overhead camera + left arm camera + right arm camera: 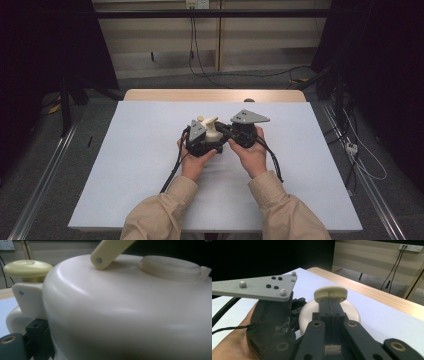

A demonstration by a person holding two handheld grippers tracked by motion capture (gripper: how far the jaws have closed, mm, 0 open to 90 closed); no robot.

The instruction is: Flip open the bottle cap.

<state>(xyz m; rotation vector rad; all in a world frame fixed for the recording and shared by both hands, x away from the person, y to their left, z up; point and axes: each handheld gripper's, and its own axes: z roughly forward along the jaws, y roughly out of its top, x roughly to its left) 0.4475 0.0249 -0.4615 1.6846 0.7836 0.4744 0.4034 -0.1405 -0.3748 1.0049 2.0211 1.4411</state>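
Observation:
A cream plastic pot [214,131] sits between my two grippers over the middle of the white table [135,165]. In the left gripper view the pot's body [130,310] is very close, with a pale yellow knob [27,268], a yellow handle bar [110,251] and a round lid [170,267]. My left gripper [209,139] holds the pot; one black jaw lies against its side and the other is hidden. My right gripper [330,302] has its jaws together, their tips touching a round cream cap [331,292] on the pot [305,315].
The white sheet covers a wooden table whose bare far edge [215,95] shows. Dark curtains stand at both sides. Cables [200,65] run over the floor beyond the table, and metal rails [45,170] line the floor on both sides.

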